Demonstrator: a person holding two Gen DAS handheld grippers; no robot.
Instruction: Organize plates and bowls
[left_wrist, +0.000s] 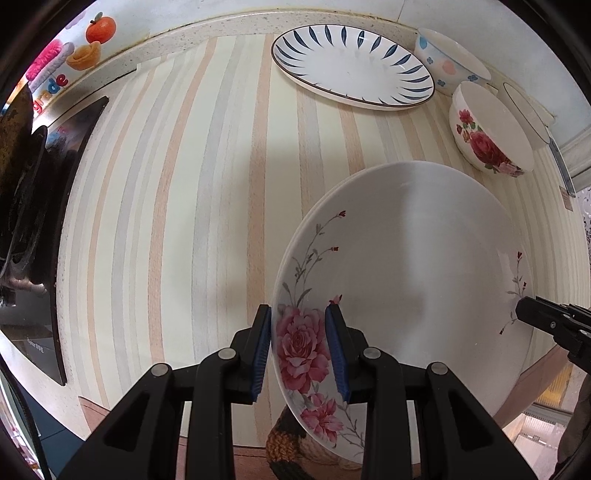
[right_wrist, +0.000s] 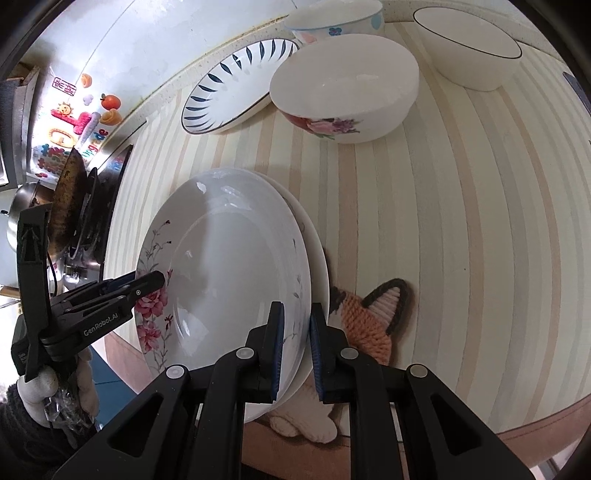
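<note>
A large white plate with pink roses (left_wrist: 406, 258) (right_wrist: 229, 266) sits on top of a second white plate (right_wrist: 318, 243), near the counter's front edge. My left gripper (left_wrist: 299, 350) is shut on its rose-painted rim, one blue pad above and one below. In the right wrist view that left gripper (right_wrist: 147, 281) shows on the plate's left side. My right gripper (right_wrist: 297, 350) clamps the opposite rim, and its black tip (left_wrist: 535, 314) shows at the right of the left wrist view. I cannot tell whether the lower plate's rim is also between the right pads.
At the back stand a blue-leaf plate (left_wrist: 351, 66) (right_wrist: 236, 88), a rose bowl (left_wrist: 487, 133) (right_wrist: 343, 85), a pastel-dotted bowl (left_wrist: 447, 59) and a dark-rimmed white bowl (right_wrist: 469, 48). A knitted cat mat (right_wrist: 373, 321) lies under the plates. A stove with a wok (left_wrist: 22, 184) is at left.
</note>
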